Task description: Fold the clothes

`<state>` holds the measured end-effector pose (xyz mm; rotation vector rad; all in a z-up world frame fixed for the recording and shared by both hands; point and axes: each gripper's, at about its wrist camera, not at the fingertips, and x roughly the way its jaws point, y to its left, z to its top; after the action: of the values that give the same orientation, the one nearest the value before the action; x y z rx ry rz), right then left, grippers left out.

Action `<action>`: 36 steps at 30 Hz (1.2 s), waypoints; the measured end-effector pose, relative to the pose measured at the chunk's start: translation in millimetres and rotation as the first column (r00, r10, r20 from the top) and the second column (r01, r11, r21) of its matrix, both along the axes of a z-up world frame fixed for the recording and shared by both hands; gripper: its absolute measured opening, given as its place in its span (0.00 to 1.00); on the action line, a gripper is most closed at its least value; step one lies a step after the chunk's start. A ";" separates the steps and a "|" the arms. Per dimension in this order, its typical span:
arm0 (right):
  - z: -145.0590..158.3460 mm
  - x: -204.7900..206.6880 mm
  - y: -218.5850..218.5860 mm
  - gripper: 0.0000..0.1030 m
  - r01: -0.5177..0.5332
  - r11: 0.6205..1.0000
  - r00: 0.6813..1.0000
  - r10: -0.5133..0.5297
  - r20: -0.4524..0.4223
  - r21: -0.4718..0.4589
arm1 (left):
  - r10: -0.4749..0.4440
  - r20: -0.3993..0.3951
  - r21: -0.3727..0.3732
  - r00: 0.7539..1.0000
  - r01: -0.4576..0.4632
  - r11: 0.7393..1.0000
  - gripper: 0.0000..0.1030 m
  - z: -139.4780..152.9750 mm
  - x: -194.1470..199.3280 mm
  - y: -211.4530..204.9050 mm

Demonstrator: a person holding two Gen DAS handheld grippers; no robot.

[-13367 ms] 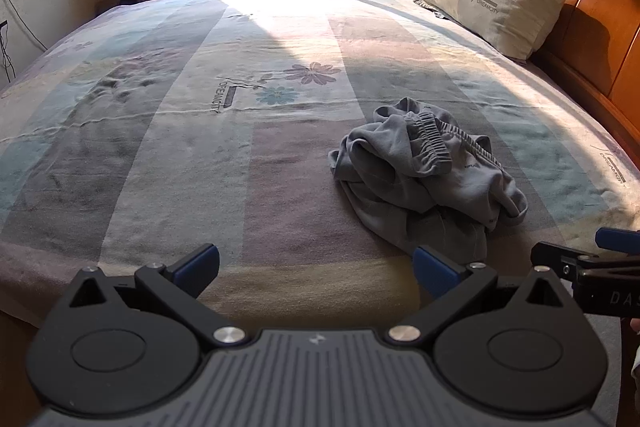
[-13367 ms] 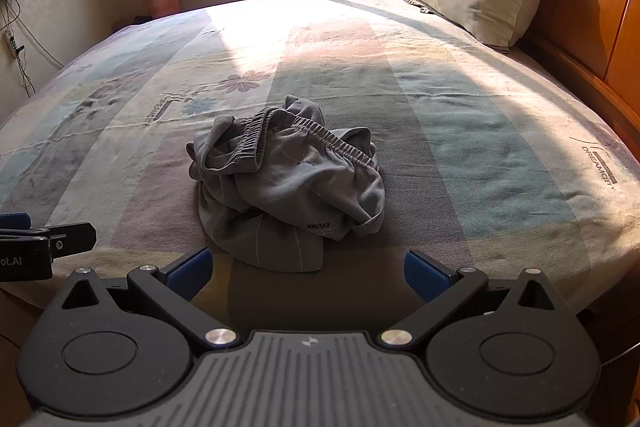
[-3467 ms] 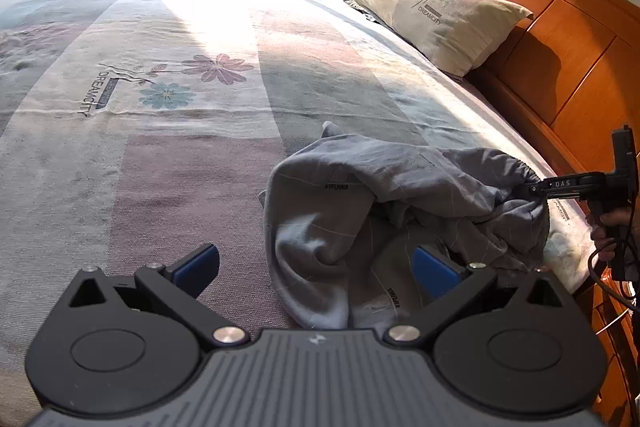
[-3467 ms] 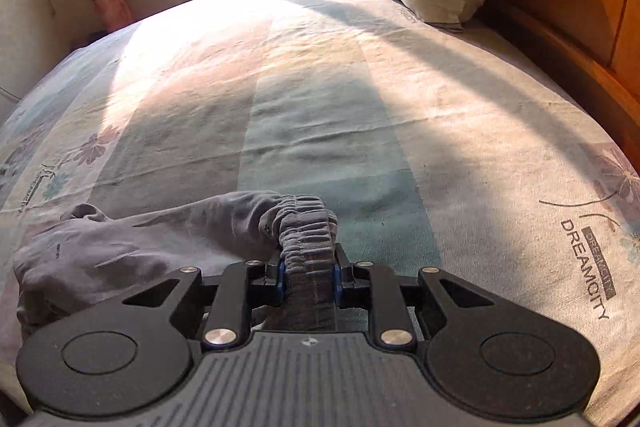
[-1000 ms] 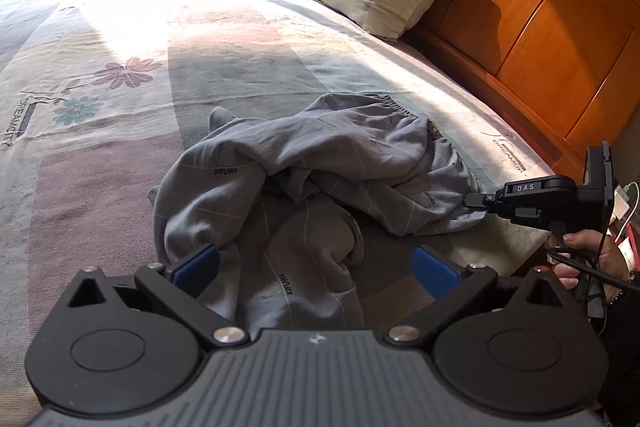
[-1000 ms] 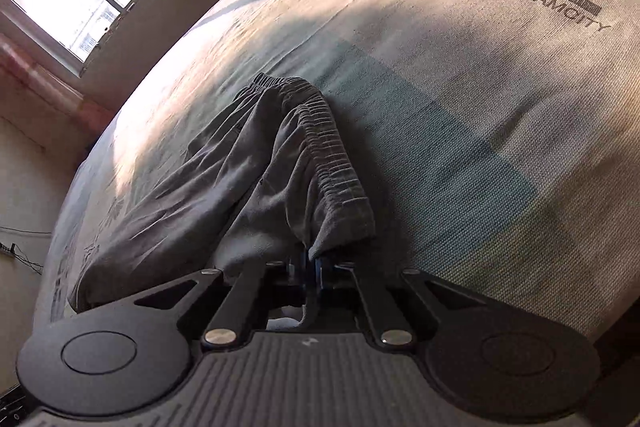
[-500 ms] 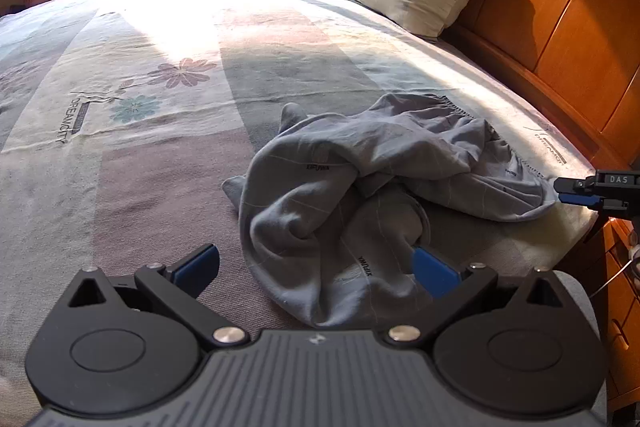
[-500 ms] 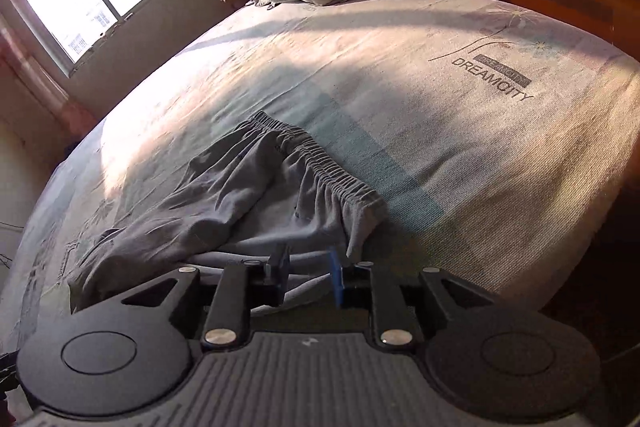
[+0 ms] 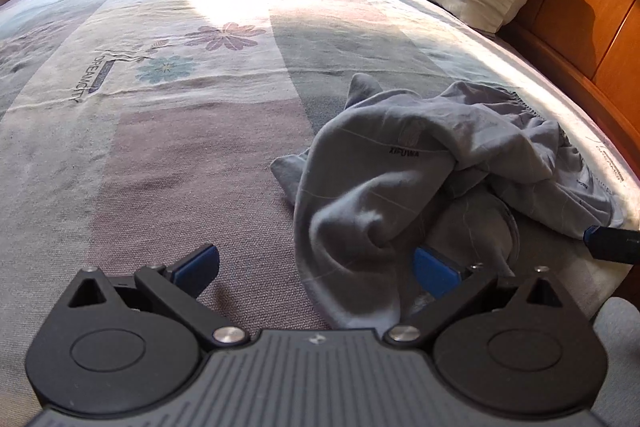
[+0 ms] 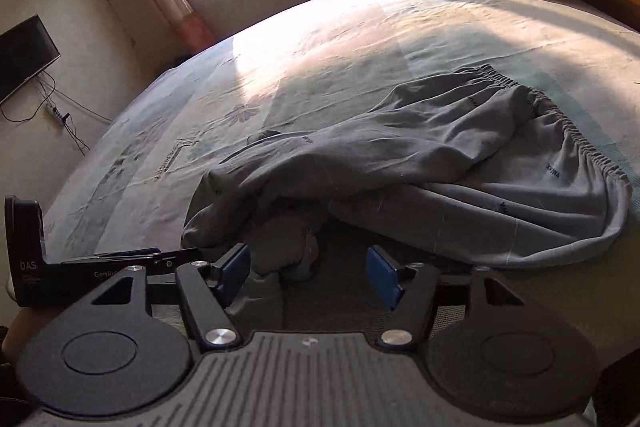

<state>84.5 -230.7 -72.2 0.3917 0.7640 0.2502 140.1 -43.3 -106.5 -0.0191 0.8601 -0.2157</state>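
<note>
Our right gripper, clamped on the waistband a second ago, now gapes empty like our left gripper, grey shorts crumpled mid-frame on the bed.

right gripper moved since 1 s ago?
Yes. The right gripper let go of the waistband, opened, and backed toward the bed edge.

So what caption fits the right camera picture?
Open right gripper faces crumpled grey elastic-waist shorts on a striped bedsheet.

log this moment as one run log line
phase: spreading | left tongs: open, empty | right tongs: open, empty | grey trousers: crumpled on bed, unfolded
</note>
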 end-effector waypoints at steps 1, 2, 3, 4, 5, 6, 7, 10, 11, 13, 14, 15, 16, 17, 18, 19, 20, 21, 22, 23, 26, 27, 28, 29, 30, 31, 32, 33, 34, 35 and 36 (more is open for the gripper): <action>-2.2 1.9 1.5 0.67 -0.001 1.000 1.000 0.001 -0.007 0.005 | -0.008 0.007 0.057 1.000 0.008 0.998 1.00 -2.2 3.1 -4.1; -4.7 3.6 2.0 0.67 0.000 1.000 1.000 0.000 -0.015 0.010 | -0.017 0.013 0.113 1.000 0.015 0.993 1.00 -4.3 6.2 -7.9; -7.3 5.2 2.4 0.67 0.003 1.000 1.000 -0.003 -0.024 0.016 | -0.022 0.021 0.166 1.000 0.018 0.986 1.00 -5.4 9.2 -9.1; -9.7 5.9 2.5 0.67 0.006 1.000 0.999 -0.006 -0.032 0.018 | -0.034 0.035 0.201 0.999 0.026 0.979 1.00 -4.4 12.1 -6.9; -11.9 6.1 2.4 0.67 0.010 1.000 0.999 -0.009 -0.040 0.018 | -0.039 0.039 0.211 0.998 0.030 0.977 1.00 -2.6 14.8 -3.2; -14.2 6.4 2.4 0.67 0.013 1.000 0.999 -0.012 -0.048 0.019 | -0.043 0.045 0.223 0.998 0.032 0.974 1.00 -0.7 17.5 0.7; -16.1 6.3 2.4 0.67 0.015 1.000 0.998 -0.014 -0.054 0.019 | -0.041 0.059 0.254 0.997 0.024 0.967 1.00 2.6 21.2 5.5; -21.1 7.3 3.4 0.67 0.016 1.000 0.998 -0.015 -0.067 0.020 | -0.036 0.096 0.342 0.995 0.001 0.940 1.00 10.9 34.6 20.3; -22.7 8.2 4.0 0.67 0.017 1.000 0.997 -0.015 -0.071 0.020 | -0.036 0.106 0.366 0.994 -0.006 0.931 1.00 13.0 40.4 25.4; -25.1 9.5 5.1 0.67 0.017 1.000 0.997 -0.015 -0.077 0.018 | -0.042 0.129 0.390 0.991 -0.012 0.921 1.00 18.7 54.8 32.3; -25.7 9.8 5.6 0.67 0.016 1.000 0.997 -0.015 -0.078 0.015 | -0.049 0.143 0.401 0.989 -0.013 0.916 1.00 21.7 62.5 34.6; -26.2 10.2 6.2 0.67 0.016 1.000 0.997 -0.015 -0.080 0.012 | -0.056 0.157 0.414 0.986 -0.014 0.910 1.00 24.6 70.3 36.4; -26.8 10.5 6.7 0.67 0.015 1.000 0.997 -0.014 -0.081 0.009 | -0.065 0.178 0.440 0.982 -0.020 0.898 1.00 26.4 78.9 35.2; -27.4 10.8 7.2 0.67 0.015 1.000 0.996 -0.014 -0.083 0.006 | -0.072 0.189 0.454 0.979 -0.022 0.891 1.00 27.7 88.7 33.7; -28.0 11.2 7.7 0.67 0.014 1.000 0.996 -0.014 -0.084 0.003 | -0.074 0.191 0.452 0.979 -0.021 0.892 1.00 29.5 98.0 32.5; -28.3 11.1 7.7 0.67 0.013 1.000 0.996 -0.013 -0.085 0.002 | -0.069 0.186 0.435 0.980 -0.019 0.900 1.00 31.2 105.5 31.6; -28.3 10.6 7.6 0.67 0.010 1.000 0.996 -0.009 -0.085 0.003 | -0.065 0.180 0.418 0.981 -0.017 0.908 1.00 32.7 112.4 30.4; -28.3 10.0 7.5 0.67 0.006 1.000 0.997 -0.005 -0.083 0.004 | -0.066 0.171 0.408 0.983 -0.010 0.913 0.99 32.7 113.9 27.0; -27.8 9.5 7.9 0.67 -0.004 1.000 0.997 0.004 -0.078 0.005 | -0.070 0.162 0.397 0.984 0.000 0.918 0.99 32.4 114.6 23.7; -27.1 9.2 8.6 0.67 -0.016 1.000 0.997 0.016 -0.070 0.007 | -0.092 0.145 0.387 0.985 0.030 0.922 0.99 30.1 108.7 21.2; -25.0 21.9 19.9 0.67 -0.074 0.997 0.996 0.073 -0.047 -0.007 | -0.159 0.097 0.351 0.983 0.115 0.929 1.00 23.9 90.6 14.4; -24.3 26.7 24.0 0.68 -0.094 0.995 0.995 0.094 -0.040 -0.013 | -0.160 0.092 0.342 0.983 0.119 0.932 1.00 25.9 81.9 17.3; -23.6 31.5 28.1 0.68 -0.114 0.993 0.993 0.114 -0.032 -0.019 | -0.161 0.087 0.332 0.983 0.123 0.935 1.00 27.9 73.3 20.3; -22.9 36.3 32.3 0.68 -0.134 0.991 0.991 0.134 -0.025 -0.026 | -0.162 0.083 0.322 0.983 0.127 0.938 1.00 29.9 64.6 23.3; -22.2 41.1 36.4 0.68 -0.154 0.987 0.988 0.154 -0.018 -0.032 | -0.163 0.078 0.312 0.984 0.131 0.941 1.00 31.9 55.9 26.3; -21.5 45.9 40.5 0.68 -0.174 0.984 0.985 0.174 -0.011 -0.039 | -0.164 0.073 0.302 0.984 0.135 0.944 1.00 33.8 47.2 29.2; -20.8 50.7 44.7 0.68 -0.194 0.980 0.981 0.194 -0.004 -0.046 | -0.165 0.068 0.292 0.984 0.139 0.946 1.00 35.8 38.5 32.2; -20.1 55.5 48.8 0.68 -0.214 0.976 0.977 0.214 0.002 -0.052 | -0.166 0.063 0.282 0.984 0.142 0.949 1.00 37.8 29.9 35.2; -19.4 60.3 52.9 0.68 -0.233 0.971 0.972 0.234 0.009 -0.059 | -0.168 0.058 0.272 0.984 0.146 0.951 1.00 39.8 21.2 38.1; -18.7 65.1 57.0 0.68 -0.252 0.965 0.967 0.254 0.015 -0.067 | -0.169 0.053 0.262 0.984 0.150 0.953 0.99 41.8 12.5 41.1; -18.0 69.9 61.2 0.69 -0.271 0.960 0.962 0.274 0.021 -0.074 | -0.170 0.049 0.252 0.984 0.153 0.955 1.00 43.8 3.8 44.1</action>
<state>154.3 -169.5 -90.2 0.2140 0.7933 0.4859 143.9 0.8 -62.8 0.2923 0.8143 -0.2597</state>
